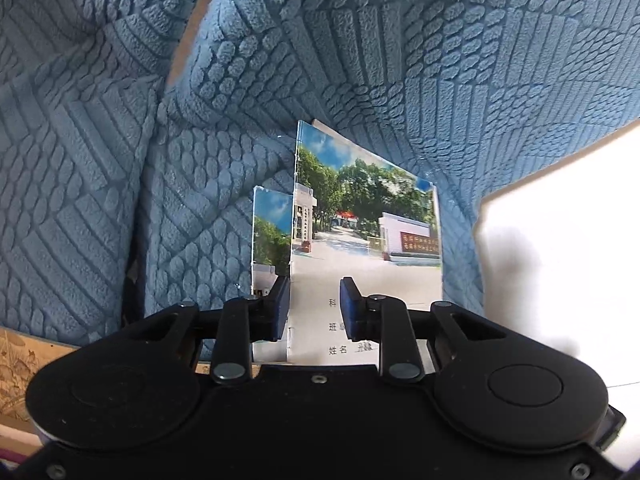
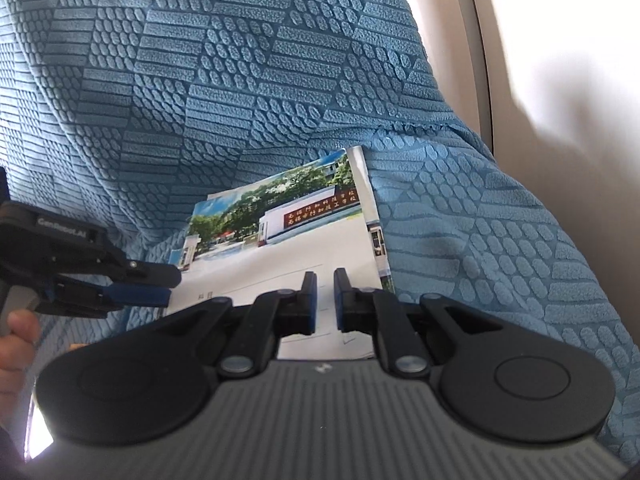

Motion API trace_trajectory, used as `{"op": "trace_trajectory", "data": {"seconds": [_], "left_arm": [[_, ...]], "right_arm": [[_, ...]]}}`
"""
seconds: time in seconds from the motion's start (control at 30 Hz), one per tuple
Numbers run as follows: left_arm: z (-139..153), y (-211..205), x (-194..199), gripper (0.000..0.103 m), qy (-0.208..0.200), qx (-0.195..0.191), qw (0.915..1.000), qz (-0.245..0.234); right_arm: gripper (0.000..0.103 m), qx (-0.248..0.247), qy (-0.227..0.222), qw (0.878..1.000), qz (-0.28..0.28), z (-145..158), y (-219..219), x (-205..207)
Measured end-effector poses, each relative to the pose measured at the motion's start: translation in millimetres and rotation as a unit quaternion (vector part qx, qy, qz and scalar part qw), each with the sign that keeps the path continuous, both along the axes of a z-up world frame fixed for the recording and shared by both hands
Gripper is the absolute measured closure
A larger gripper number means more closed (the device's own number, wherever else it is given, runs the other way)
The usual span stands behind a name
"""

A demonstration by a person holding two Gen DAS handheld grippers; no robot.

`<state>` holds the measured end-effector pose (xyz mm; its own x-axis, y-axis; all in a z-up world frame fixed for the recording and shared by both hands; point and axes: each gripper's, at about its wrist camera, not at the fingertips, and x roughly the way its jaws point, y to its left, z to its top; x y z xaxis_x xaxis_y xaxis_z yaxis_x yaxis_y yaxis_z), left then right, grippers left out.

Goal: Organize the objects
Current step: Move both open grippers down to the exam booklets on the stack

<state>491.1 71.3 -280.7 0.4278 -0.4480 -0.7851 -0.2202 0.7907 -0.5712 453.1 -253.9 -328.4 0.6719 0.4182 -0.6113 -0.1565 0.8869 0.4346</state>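
Note:
A booklet (image 1: 360, 208) with a photo of a school gate on its cover lies on blue quilted fabric (image 1: 120, 160). A second, similar booklet (image 1: 272, 224) sticks out from under its left side. My left gripper (image 1: 315, 284) hovers over the top booklet's left edge, jaws a little apart with only the cover showing behind the gap. From the right wrist, that left gripper (image 2: 173, 283) reaches in from the left to the booklet (image 2: 280, 232). My right gripper (image 2: 325, 276) sits over the booklet's near edge, its pads almost together with nothing pinched.
The blue fabric (image 2: 240, 60) rises behind the booklets like a covered backrest. A bright white surface (image 1: 560, 240) lies to the right and a cream wall (image 2: 560, 40) beyond it. A carved wooden edge (image 1: 24, 368) shows at the lower left. A person's hand (image 2: 16, 340) holds the left gripper.

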Motion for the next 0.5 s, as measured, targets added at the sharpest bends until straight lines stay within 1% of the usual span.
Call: {"op": "trace_trajectory", "data": {"seconds": [0.07, 0.13, 0.17, 0.2, 0.23, 0.27, 0.37, 0.43, 0.5], "left_arm": [[0, 9, -3, 0.079, -0.002, -0.031, 0.9995, 0.003], [-1, 19, -6, 0.081, -0.013, -0.079, 0.9967, 0.013], [-2, 25, -8, 0.082, -0.019, -0.105, 0.9940, 0.021], [-3, 28, -8, 0.087, -0.020, -0.127, 0.9914, 0.024], [-2, 28, -7, 0.091, -0.022, -0.141, 0.9896, 0.019], [-1, 26, -6, 0.092, -0.025, -0.145, 0.9891, 0.011], [0, 12, -1, 0.092, -0.021, -0.135, 0.9905, -0.015], [-1, 2, 3, 0.092, -0.016, -0.124, 0.9919, -0.023], [0, -6, 5, 0.092, -0.013, -0.105, 0.9941, -0.025]], "right_arm": [[0.094, 0.000, 0.000, 1.000, -0.003, 0, 0, -1], [0.094, -0.001, 0.000, 1.000, -0.008, 0, 0, -1], [0.094, 0.000, 0.000, 1.000, -0.010, 0, 0, -1], [0.094, 0.001, 0.000, 1.000, -0.011, 0, 0, -1], [0.094, 0.003, 0.001, 1.000, -0.012, 0, -1, -1], [0.094, 0.005, 0.002, 1.000, -0.014, 0, -1, 0], [0.094, 0.014, 0.005, 1.000, -0.017, 0, -3, 0], [0.094, 0.020, 0.008, 1.000, -0.019, 0, -4, 0], [0.094, 0.026, 0.010, 0.999, -0.022, 0, -6, 1]]}}
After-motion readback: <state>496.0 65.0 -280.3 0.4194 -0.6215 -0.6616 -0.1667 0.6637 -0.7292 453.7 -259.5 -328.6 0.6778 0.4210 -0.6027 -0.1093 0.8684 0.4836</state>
